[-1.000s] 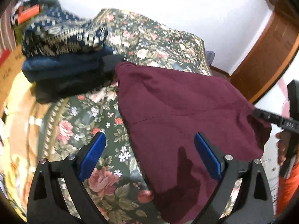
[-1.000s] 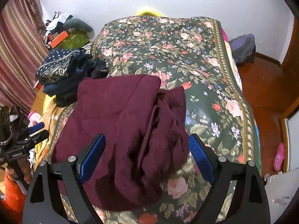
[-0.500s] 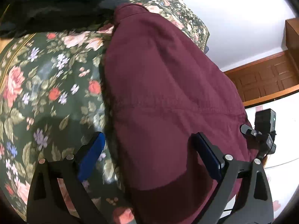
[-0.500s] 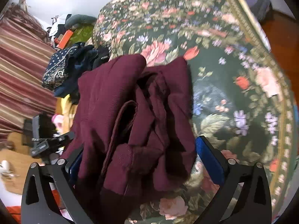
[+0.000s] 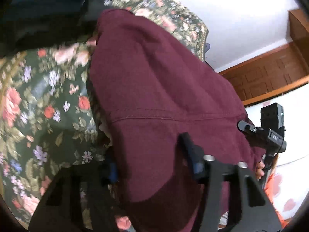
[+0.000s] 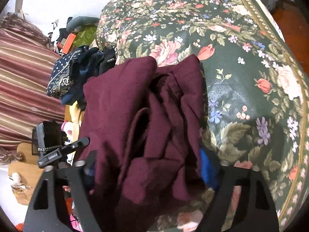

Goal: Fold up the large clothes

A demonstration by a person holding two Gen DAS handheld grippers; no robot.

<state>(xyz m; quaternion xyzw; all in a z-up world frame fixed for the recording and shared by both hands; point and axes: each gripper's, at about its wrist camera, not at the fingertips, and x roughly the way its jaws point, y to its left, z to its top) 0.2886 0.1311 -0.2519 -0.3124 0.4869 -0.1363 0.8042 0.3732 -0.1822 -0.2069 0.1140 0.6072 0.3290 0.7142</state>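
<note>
Both jaws straddle garment point(image 6: 135, 116) edge, apparently.

Left gripper point(image 5: 152, 160) and right gripper point(image 6: 148, 166) low, fingers apart, both straddling cloth.

Soft indoor light, motion blur, heavy fisheye warp, dark corners.

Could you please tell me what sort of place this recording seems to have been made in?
Most likely a home bedroom. A bed under a floral bedspread holds the maroon garment, a pile of other clothes sits at its far side, and a striped curtain hangs beside it.
</note>
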